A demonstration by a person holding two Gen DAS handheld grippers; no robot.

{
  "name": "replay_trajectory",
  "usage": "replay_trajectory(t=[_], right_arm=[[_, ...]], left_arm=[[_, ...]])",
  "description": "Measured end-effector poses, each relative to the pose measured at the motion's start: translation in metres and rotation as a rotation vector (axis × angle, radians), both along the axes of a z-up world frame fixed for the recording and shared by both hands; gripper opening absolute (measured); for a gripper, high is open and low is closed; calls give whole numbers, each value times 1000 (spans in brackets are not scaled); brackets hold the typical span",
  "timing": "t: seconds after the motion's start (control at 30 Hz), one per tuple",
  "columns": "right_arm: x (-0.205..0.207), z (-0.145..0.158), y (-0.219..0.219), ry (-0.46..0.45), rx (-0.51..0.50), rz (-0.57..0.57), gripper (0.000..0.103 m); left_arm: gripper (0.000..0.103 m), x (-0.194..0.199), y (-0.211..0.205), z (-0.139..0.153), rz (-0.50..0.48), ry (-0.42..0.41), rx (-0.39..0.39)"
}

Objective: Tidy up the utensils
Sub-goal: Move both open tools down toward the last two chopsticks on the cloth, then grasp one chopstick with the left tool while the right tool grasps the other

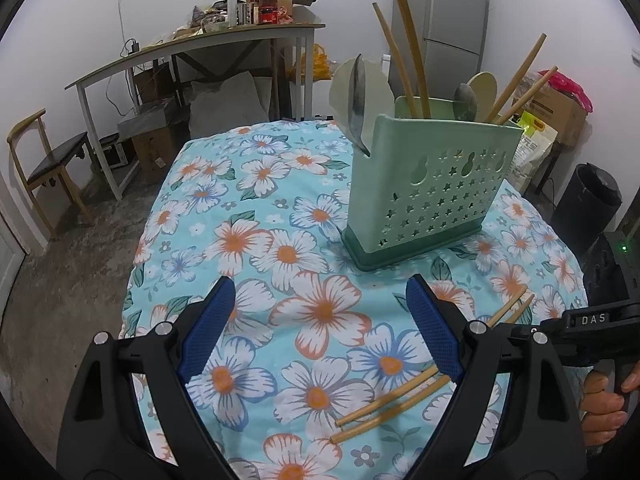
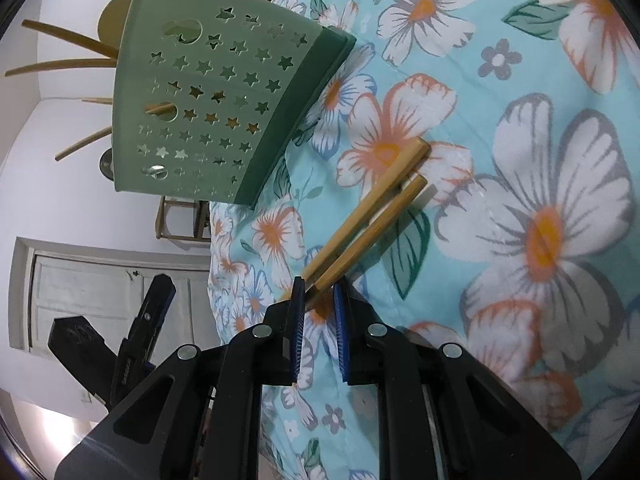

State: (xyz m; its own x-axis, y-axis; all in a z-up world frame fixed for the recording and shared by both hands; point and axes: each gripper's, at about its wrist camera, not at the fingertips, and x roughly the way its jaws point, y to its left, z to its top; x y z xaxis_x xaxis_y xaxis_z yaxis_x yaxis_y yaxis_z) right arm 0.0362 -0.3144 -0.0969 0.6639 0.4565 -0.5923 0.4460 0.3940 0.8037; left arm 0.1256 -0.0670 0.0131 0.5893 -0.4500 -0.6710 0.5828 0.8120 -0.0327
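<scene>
1. Bamboo chopsticks (image 2: 368, 216), one pair, lay on the flowered worktop (image 2: 520, 80); my right gripper (image 2: 318, 300) was closed on their near ends, I think to lift them together.
2. My left gripper (image 1: 320, 320) waited wide open, holding nothing.
3. The green holder (image 1: 424, 196) stood near, already containing chopsticks and spoons.

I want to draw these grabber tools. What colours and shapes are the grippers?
Both look alike. The left gripper and right gripper have chunky black plastic frames with cut-out holes, round silver bolts, and blue bumpy pads on the fingers. One black handle says "DAS" in pale letters.
</scene>
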Motion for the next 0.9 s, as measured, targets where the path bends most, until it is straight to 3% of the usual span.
replay_trajectory(t=[0.2, 0.37, 0.4, 0.63, 0.9], right_arm=[[-6, 11, -6, 34, -46, 34, 14], [-9, 17, -13, 59, -80, 65, 15], [-11, 16, -15, 60, -81, 69, 15], [-21, 19, -20, 62, -90, 87, 15], [-38, 22, -30, 70, -99, 101, 15]], left_arm=[[83, 0, -10, 1, -71, 22, -9], [83, -2, -28, -1, -241, 111, -29], [78, -4, -33, -3, -272, 123, -22], [55, -17, -75, -24, -520, 186, 133], [44, -24, -116, -50, -709, 241, 255]])
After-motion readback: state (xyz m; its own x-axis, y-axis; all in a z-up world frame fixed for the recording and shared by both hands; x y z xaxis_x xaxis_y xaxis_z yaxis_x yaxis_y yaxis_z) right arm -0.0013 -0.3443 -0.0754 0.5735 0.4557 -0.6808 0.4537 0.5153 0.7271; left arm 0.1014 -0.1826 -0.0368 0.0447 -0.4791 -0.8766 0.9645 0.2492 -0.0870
